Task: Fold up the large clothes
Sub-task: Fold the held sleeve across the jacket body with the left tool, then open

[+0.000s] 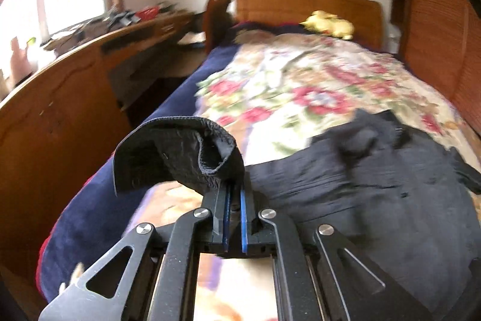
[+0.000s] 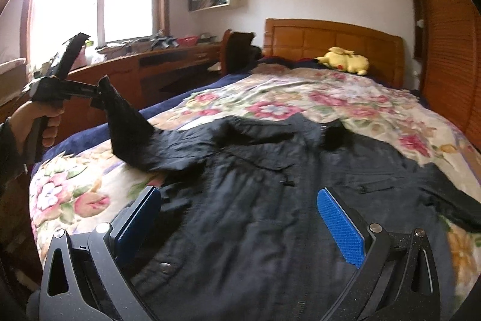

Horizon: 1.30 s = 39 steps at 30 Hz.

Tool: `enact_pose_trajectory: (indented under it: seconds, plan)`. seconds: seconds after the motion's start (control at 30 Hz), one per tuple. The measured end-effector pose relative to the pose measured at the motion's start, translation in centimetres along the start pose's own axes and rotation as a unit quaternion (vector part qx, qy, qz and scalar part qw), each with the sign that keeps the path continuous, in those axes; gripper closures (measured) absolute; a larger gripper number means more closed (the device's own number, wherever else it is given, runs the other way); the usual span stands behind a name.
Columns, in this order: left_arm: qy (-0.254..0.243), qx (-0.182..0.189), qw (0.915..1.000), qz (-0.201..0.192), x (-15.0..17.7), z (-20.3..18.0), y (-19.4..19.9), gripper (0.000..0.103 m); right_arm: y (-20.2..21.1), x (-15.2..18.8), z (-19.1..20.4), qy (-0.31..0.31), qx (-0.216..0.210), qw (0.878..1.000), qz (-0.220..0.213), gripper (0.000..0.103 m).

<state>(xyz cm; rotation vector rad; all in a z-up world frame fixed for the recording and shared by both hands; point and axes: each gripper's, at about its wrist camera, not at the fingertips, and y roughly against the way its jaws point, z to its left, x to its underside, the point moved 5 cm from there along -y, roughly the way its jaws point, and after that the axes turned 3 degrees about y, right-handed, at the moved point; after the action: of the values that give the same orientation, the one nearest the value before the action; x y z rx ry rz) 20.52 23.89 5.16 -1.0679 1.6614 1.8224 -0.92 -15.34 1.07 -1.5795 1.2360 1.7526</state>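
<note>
A large black jacket (image 2: 255,200) lies spread on the floral bedspread (image 2: 300,101). My left gripper (image 1: 235,188) is shut on the jacket's sleeve cuff (image 1: 180,152) and holds it lifted above the bed's left side. In the right wrist view the left gripper (image 2: 99,95) shows at the left with the sleeve (image 2: 126,128) hanging from it down to the jacket body. My right gripper (image 2: 240,200) is open and empty, just above the lower front of the jacket, its blue pads (image 2: 339,227) either side of the fabric.
A yellow plush toy (image 2: 345,59) lies by the wooden headboard (image 2: 330,38). A cluttered wooden desk (image 2: 150,62) and chair (image 2: 237,50) stand left of the bed under the window. A slatted wooden wardrobe (image 2: 445,50) runs along the right.
</note>
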Motion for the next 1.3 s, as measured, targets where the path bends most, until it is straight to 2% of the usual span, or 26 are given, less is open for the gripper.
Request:
enact_pose_trajectory:
  seconds: [0.17,0.33,0.5,0.6,0.67,0.77,0.8,0.93,1.0,1.03,1.07,1.17,1.3]
  plan:
    - [-0.04,0.047,0.998,-0.016,-1.1,-7.7,2.1,0.097,1.9,0.5,-2.7,-0.019,0.029,0.999,-0.006,0.0]
    - [-0.082,0.107,0.9904,-0.027,-1.1,-15.9,4.6,0.097,4.0,1.0,-5.0,-0.041,0.06,0.997,-0.011,0.0]
    - [-0.118,0.167,0.9783,-0.033,0.8,-22.3,6.9,0.097,5.5,1.3,-6.3,-0.061,0.08,0.995,-0.012,0.0]
    - [-0.13,0.183,0.9741,-0.025,2.5,-24.7,7.4,0.097,5.7,1.5,-6.1,-0.064,0.089,0.994,-0.007,0.0]
    - [-0.13,0.193,0.9725,-0.012,3.8,-25.6,7.4,0.096,5.9,1.6,-6.3,-0.068,0.093,0.993,-0.004,0.0]
    - [-0.131,0.208,0.969,-0.021,5.3,-26.3,8.0,0.07,6.0,1.6,-6.0,-0.072,0.099,0.992,0.002,0.0]
    - [-0.131,0.209,0.9688,-0.028,5.9,-26.2,8.2,0.066,6.2,1.7,-6.0,-0.074,0.101,0.992,0.002,0.0]
    - [-0.132,0.197,0.9709,-0.032,7.6,-25.5,8.0,0.057,6.5,1.1,-6.3,-0.082,0.1,0.992,0.0,0.0]
    - [-0.133,0.185,0.973,-0.038,8.4,-25.0,7.6,0.047,6.5,1.0,-6.2,-0.086,0.099,0.991,-0.001,0.0]
    - [-0.135,0.175,0.9743,-0.042,9.0,-24.5,7.4,0.036,6.3,1.0,-6.1,-0.087,0.097,0.991,0.0,0.0]
    - [-0.135,0.171,0.975,-0.043,9.3,-24.0,7.2,0.03,6.0,0.9,-5.9,-0.089,0.093,0.992,0.001,0.0]
    - [-0.131,0.172,0.9755,-0.045,10.3,-22.5,7.2,0.023,5.3,0.6,-5.6,-0.093,0.081,0.992,0.0,0.0]
    - [-0.121,0.161,0.9784,-0.047,11.6,-20.6,6.9,0.022,3.8,0.0,-5.7,-0.087,0.073,0.994,0.003,0.0]
